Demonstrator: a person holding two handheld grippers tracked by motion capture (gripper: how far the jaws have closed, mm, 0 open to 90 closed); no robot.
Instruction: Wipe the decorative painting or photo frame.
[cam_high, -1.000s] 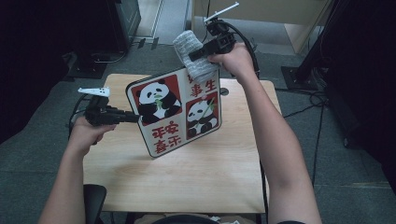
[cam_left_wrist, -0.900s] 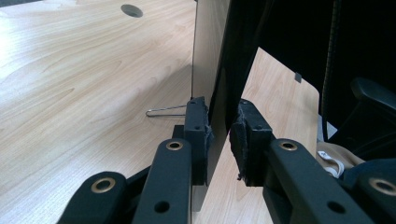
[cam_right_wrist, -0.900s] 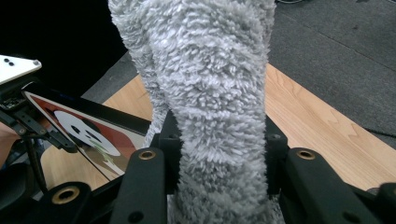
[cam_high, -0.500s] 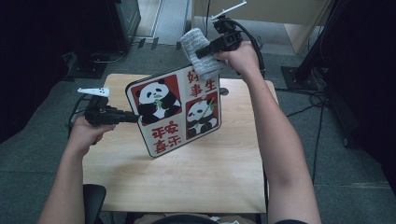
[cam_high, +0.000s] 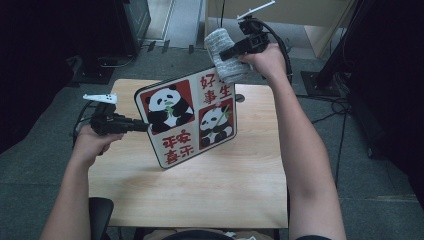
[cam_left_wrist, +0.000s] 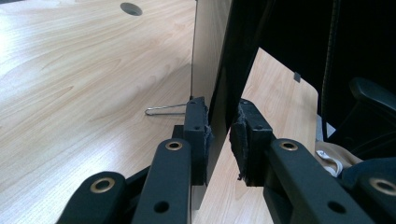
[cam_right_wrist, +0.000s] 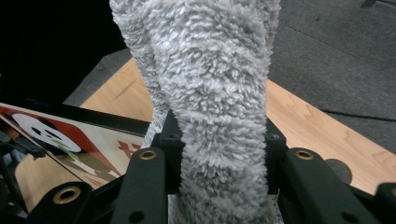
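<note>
Wiping step, judged underway. Left gripper (cam_high: 142, 125) clamped on panda board (cam_high: 192, 120) left edge, propped tilted mid-table. Right gripper (cam_high: 223, 54) pinching grey cloth (cam_high: 222, 55) at far top corner. Next: prob. drag cloth down across face w/ light pressure.

My left tongs (cam_high: 145, 125) and right tongs (cam_high: 222, 54) are black with brass-ringed screw holes, worn dark pads, trailing black cables and white three-cornered top plates; my forearms are unsleeved.

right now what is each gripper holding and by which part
Left gripper clamps the panda picture frame by its left edge; right gripper grips the grey fluffy cloth around its middle.
</note>
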